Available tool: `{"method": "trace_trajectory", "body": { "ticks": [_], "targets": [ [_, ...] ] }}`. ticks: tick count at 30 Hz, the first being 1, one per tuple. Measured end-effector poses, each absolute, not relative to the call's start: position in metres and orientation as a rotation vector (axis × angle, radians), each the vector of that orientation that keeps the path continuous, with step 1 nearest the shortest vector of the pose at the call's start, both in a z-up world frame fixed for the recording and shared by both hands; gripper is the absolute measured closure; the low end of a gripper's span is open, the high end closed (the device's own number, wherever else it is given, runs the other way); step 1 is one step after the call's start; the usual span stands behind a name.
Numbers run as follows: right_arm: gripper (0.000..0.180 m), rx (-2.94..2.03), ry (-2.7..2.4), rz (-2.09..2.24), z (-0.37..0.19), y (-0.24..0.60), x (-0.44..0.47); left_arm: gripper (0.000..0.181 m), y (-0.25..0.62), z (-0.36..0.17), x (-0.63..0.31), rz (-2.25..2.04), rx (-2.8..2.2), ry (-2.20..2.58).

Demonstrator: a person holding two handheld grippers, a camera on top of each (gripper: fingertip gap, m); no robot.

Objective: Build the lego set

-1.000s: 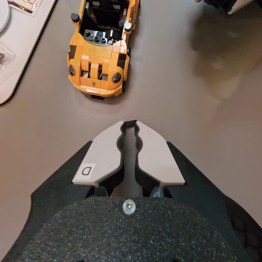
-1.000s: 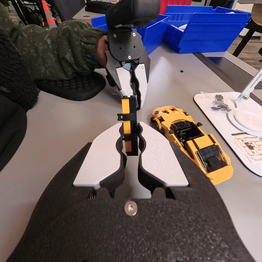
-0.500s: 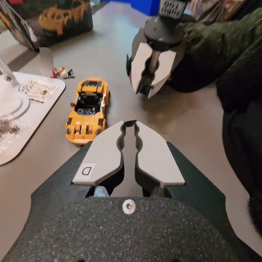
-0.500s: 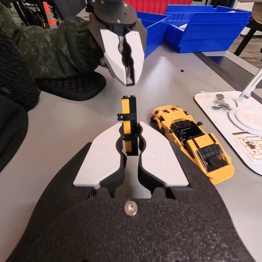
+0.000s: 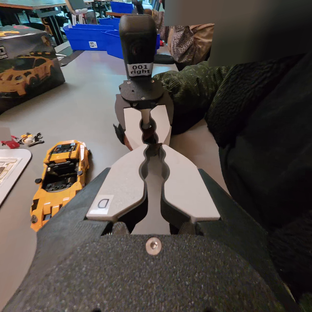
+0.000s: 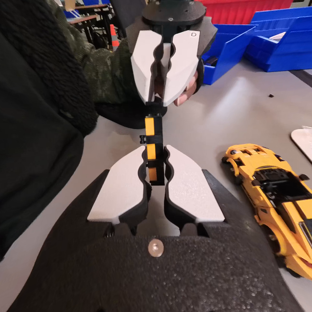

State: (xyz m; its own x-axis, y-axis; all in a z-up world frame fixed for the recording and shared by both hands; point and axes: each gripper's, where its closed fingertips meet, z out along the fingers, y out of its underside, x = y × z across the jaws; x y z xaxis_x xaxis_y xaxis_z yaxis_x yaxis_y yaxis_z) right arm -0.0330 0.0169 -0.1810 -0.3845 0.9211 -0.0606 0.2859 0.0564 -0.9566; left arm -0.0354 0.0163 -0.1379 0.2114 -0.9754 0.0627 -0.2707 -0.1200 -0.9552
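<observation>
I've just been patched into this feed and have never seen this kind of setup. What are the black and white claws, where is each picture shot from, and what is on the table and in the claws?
There is no robot here: a person holds a hand-held two-finger gripper in each hand, and each carries a camera looking out along its own fingers.

In the left wrist view, the big claw at the bottom is the left gripper; it pinches a small black piece at its tips. The claw facing it is the right gripper.

In the right wrist view it is the reverse: the right gripper is near, shut on a yellow and black brick strip that stands up out of it. The left gripper hovers just above the strip's studded top.

On the grey table sit a part-built yellow car, some loose parts, the set's box and blue bins.
</observation>
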Motion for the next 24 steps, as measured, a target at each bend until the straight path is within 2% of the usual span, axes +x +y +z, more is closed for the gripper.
{"method": "trace_trajectory", "body": {
  "ticks": [7, 24],
  "targets": [
    [0.162, -1.202, -1.721, 1.413, -0.178, 0.01, -0.035, 0.17, 0.013, -0.142, -0.034, -0.892, -1.621, 1.332],
    [0.162, -1.125, -1.488, 1.454, -0.143, 0.024, -0.034, 0.17, 0.027, -0.109, -0.025, -0.77, -1.717, 1.539]
  ]
}}
